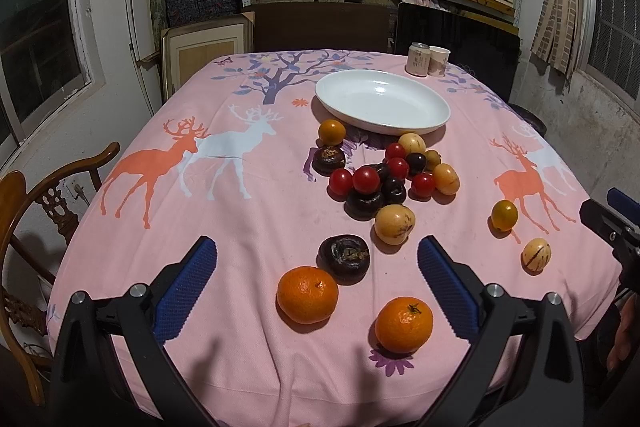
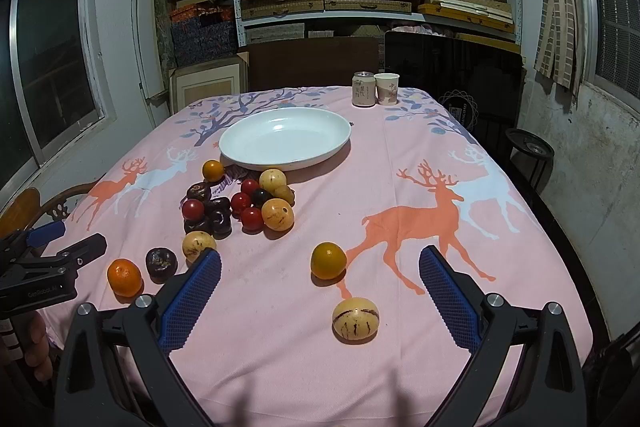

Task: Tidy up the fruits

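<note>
A white oval plate (image 1: 382, 101) (image 2: 286, 139) sits empty on the pink deer tablecloth. A pile of red tomatoes (image 1: 366, 179) (image 2: 252, 218), dark fruits and yellow striped melons lies just in front of it. In the left wrist view two mandarins (image 1: 307, 294) (image 1: 404, 325) and a dark persimmon (image 1: 344, 257) lie between the fingers of my open left gripper (image 1: 318, 255). In the right wrist view an orange fruit (image 2: 328, 260) and a striped yellow melon (image 2: 355, 319) lie between the fingers of my open right gripper (image 2: 320, 261). Both grippers are empty.
A drink can (image 1: 418, 59) (image 2: 363, 89) and a paper cup (image 1: 439, 61) (image 2: 387, 88) stand at the table's far edge. A wooden chair (image 1: 36, 211) stands at the left side. Shelves of boxes fill the back wall. A black stool (image 2: 529, 147) stands at the right.
</note>
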The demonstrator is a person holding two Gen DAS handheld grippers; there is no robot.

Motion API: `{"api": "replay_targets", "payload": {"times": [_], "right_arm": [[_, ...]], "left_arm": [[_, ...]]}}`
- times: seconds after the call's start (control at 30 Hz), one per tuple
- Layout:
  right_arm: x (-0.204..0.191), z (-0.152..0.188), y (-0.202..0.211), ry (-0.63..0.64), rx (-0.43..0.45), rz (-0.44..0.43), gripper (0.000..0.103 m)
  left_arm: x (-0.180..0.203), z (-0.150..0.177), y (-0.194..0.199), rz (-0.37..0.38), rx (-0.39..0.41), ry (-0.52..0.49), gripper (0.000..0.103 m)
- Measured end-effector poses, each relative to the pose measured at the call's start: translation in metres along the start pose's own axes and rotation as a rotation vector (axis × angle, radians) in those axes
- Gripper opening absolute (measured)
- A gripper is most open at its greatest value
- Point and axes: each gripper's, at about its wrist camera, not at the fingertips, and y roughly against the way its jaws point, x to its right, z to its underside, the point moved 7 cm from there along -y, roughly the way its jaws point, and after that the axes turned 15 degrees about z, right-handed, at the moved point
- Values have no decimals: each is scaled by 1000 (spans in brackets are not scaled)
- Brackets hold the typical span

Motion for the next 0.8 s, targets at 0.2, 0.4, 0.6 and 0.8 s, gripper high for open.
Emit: {"api": "replay_targets", "payload": {"times": [0.2, 0.4, 0.6, 0.8], "right_arm": [[1, -1, 0, 1, -1, -2, 99], [-1, 2, -3, 5, -10, -3, 99], [0, 12, -15, -1, -64, -12, 99], [0, 13, -22, -8, -97, -34, 99]], "left_arm": [[-1, 7, -4, -1, -6, 3, 99], [-4, 9, -8, -3, -14, -2, 99], [-29, 29, -38, 11, -143, -1, 99], [-33, 44, -59, 14, -211, -19, 99]]}}
